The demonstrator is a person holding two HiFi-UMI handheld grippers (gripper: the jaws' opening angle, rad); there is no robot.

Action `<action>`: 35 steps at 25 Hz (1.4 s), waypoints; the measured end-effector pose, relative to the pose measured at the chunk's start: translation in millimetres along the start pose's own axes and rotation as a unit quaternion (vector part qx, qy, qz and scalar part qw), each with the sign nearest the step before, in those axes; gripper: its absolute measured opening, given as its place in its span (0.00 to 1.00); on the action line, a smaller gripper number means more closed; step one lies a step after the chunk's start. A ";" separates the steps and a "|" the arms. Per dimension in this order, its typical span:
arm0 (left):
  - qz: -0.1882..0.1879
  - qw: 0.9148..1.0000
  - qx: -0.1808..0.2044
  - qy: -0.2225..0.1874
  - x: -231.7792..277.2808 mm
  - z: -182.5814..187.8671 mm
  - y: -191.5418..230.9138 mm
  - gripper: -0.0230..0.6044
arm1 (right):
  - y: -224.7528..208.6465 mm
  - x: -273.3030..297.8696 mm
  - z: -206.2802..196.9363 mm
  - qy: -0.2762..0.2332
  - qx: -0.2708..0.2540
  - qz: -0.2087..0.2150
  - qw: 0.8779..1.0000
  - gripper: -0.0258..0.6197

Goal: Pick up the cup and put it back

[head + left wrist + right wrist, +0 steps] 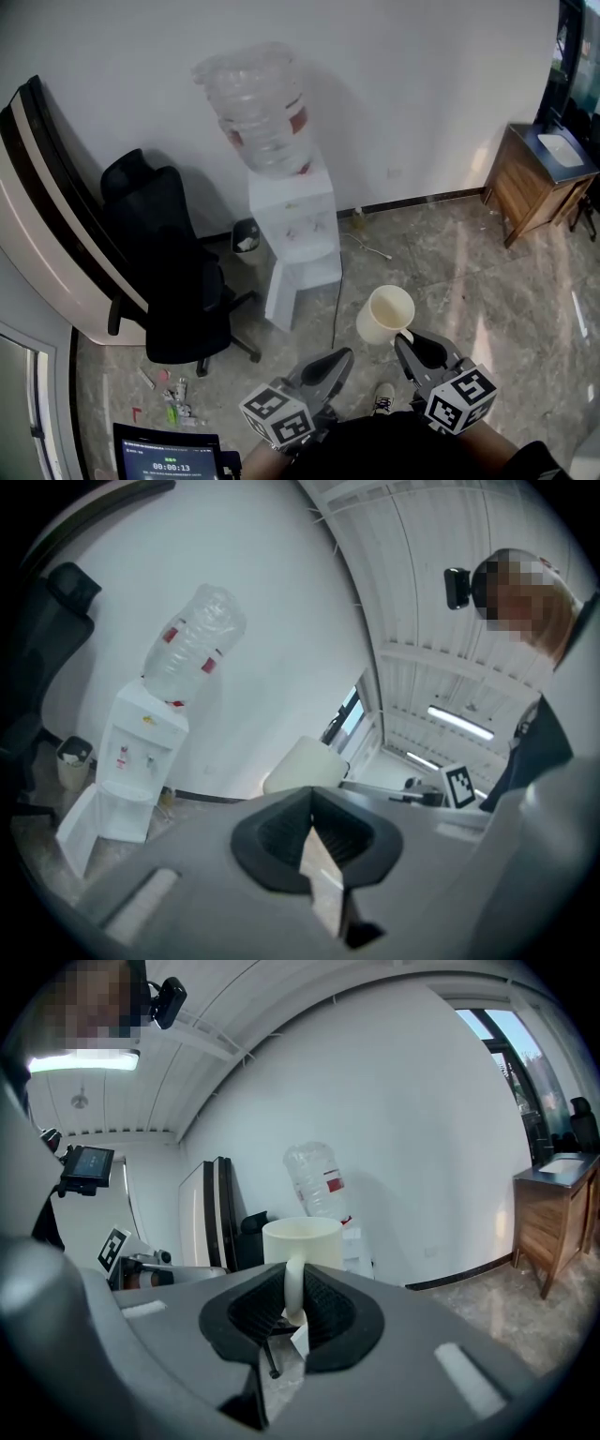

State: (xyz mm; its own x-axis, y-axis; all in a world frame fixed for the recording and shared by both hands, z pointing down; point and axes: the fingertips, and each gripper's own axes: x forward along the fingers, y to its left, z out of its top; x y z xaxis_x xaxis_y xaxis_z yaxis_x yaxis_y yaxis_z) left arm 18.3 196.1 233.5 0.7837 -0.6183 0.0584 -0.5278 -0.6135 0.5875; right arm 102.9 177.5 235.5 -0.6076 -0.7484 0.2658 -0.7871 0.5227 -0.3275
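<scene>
Closest in, at the bottom of the head view, a small screen shows a timer. Just beyond it sit the two marker cubes, one on the left claw and one on the right claw.

In the left gripper view, the left claw has its dark ribbed pads brought together at the tips, with nothing between them.

The right claw is clamped on the handle of a cream cup, the handle pinched between its two pads. In the head view the cup hangs in the air over the marble-patterned floor. It sits just past the right claw's tips and is tipped so that its open mouth faces up towards the camera.

Some small litter lies on the floor to the left. Beyond it a black office chair stands near a small bin.

A white water dispenser stands against the wall beside the bin, with a clear bottle upturned on top. Far to the right, a wooden cabinet stands against the wall.
</scene>
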 end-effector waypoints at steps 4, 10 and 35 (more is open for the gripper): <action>-0.011 1.000 0.005 0.014 34.3 -9.2 -14.1 0.04 | -33.4 -21.2 6.6 -0.013 0.002 -0.016 1.000 0.12; -0.018 0.999 0.016 0.039 94.6 -25.5 -37.5 0.04 | -100.6 -49.7 8.2 -0.023 0.021 -0.039 0.999 0.12; 0.005 1.000 0.001 0.000 281.6 62.7 119.8 0.04 | -258.8 115.8 137.3 0.004 -0.045 0.006 0.999 0.12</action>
State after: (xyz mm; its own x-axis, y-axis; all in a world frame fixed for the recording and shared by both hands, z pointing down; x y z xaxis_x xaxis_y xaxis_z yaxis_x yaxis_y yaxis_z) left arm 155.2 -82.3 269.7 0.7791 -0.6236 0.0642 -0.5352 -0.6084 0.5860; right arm 250.8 -100.5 226.6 -0.6174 -0.7388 0.2701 -0.7861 0.5663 -0.2477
